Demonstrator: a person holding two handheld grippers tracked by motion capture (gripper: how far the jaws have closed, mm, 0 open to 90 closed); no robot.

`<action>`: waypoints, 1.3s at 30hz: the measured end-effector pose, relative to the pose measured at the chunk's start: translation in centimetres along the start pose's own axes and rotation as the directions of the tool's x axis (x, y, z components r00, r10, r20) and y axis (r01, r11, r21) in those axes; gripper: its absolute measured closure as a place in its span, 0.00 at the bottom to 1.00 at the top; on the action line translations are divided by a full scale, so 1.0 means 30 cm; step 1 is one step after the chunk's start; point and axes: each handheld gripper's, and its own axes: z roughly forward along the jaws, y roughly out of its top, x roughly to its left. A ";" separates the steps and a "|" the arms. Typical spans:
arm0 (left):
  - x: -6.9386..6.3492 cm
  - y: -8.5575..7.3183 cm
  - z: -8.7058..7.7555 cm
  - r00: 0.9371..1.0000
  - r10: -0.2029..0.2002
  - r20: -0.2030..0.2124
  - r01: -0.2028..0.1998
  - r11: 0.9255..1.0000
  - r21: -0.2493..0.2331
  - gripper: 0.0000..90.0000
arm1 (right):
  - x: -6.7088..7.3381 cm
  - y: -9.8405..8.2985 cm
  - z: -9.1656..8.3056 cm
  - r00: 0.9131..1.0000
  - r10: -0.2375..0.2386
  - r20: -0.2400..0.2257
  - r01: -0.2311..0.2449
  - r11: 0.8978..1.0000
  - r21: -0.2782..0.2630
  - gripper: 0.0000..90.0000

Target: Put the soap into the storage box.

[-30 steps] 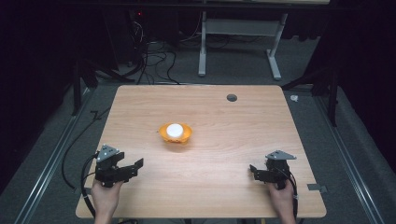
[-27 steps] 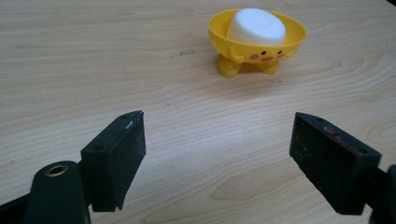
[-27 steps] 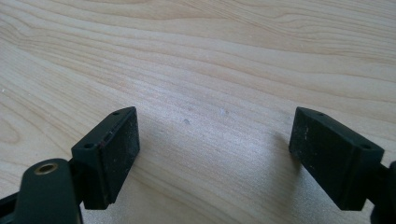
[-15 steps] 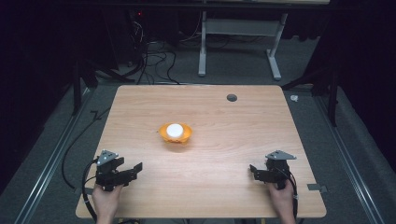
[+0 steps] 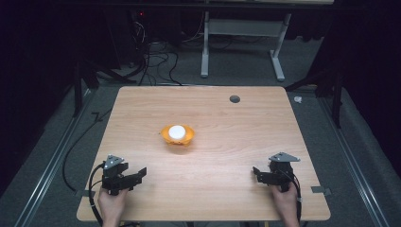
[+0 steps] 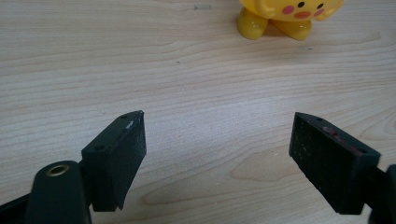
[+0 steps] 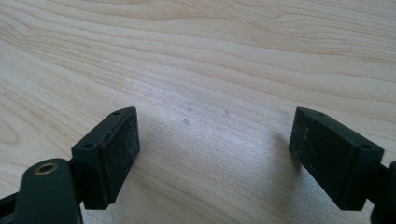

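A small yellow-orange toy figure (image 5: 178, 135) with a white top stands near the middle of the wooden table (image 5: 227, 123). In the left gripper view its yellow feet and pink-cheeked face (image 6: 289, 14) show at the top edge, well ahead of the jaws. My left gripper (image 5: 138, 174) rests at the near left of the table, open with nothing between its jaws (image 6: 217, 154). My right gripper (image 5: 257, 174) sits at the near right, also open and empty (image 7: 215, 154), its jaws over bare wood.
A round dark cable hole (image 5: 234, 99) lies near the table's far right. Beyond the far edge stand a desk frame's legs (image 5: 204, 52) and tangled cables (image 5: 151, 52) on the floor. Rails (image 5: 52, 156) run along both sides of the table.
The left gripper has shifted slightly toward the near edge of the table. The right gripper and the toy stay where they were.
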 end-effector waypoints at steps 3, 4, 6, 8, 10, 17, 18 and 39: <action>0.000 -0.007 0.020 1.000 0.001 -0.009 0.000 1.000 0.008 0.22 | 0.000 0.000 0.000 1.000 0.000 0.000 0.000 1.000 0.000 0.19; 0.000 -0.009 0.028 1.000 0.000 -0.010 0.000 1.000 0.010 0.22 | 0.000 0.000 0.000 1.000 0.000 0.000 0.000 1.000 0.000 0.19; 0.001 -0.012 0.041 1.000 -0.002 -0.014 0.002 1.000 0.019 0.22 | 0.000 0.000 0.000 1.000 0.000 0.000 0.000 1.000 0.000 0.19; 0.002 -0.015 0.052 1.000 -0.005 -0.018 0.006 1.000 0.021 0.22 | 0.000 0.000 0.000 1.000 0.000 0.000 0.000 1.000 0.000 0.19; 0.001 -0.019 0.069 1.000 -0.002 -0.031 0.002 0.999 0.032 0.22 | 0.000 0.000 0.000 1.000 0.000 0.000 0.000 1.000 0.000 0.19; 0.000 -0.027 0.098 0.998 0.012 -0.065 -0.008 0.999 0.050 0.22 | 0.000 0.000 0.000 1.000 0.000 0.000 0.000 1.000 0.000 0.19; 0.000 -0.027 0.098 0.998 0.012 -0.065 -0.008 0.999 0.050 0.22 | 0.000 0.000 0.000 1.000 0.000 0.000 0.000 1.000 0.000 0.19; -0.033 -0.044 0.129 0.982 0.104 -0.160 -0.099 0.994 0.041 0.19 | 0.000 -0.001 -0.001 1.000 0.002 0.001 -0.002 1.000 0.000 0.19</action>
